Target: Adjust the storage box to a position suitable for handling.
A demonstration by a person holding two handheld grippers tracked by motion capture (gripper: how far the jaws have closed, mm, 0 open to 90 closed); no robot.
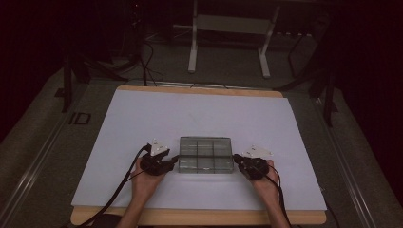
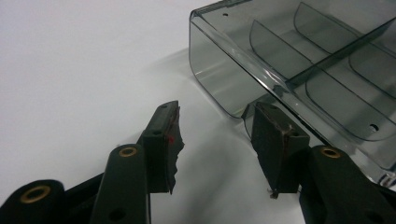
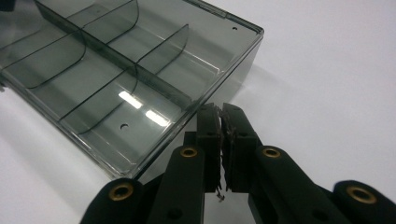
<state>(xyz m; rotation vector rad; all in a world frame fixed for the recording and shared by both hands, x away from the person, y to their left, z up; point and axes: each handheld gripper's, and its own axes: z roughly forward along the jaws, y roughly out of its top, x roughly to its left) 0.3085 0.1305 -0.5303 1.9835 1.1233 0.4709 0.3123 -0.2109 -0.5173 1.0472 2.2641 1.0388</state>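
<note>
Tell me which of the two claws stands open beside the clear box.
The left claw: its jaws stand apart at the divided clear box. The right claw has its jaws pressed together.

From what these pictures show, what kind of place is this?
Probably a lab or recording room: a white board on a wooden table, dark curtains, and cables on the grey floor.

The divided box lies on the table between left gripper and right gripper.

We count one clear box with six compartments on one white sheet, two grippers, left and right, in two hands
</note>
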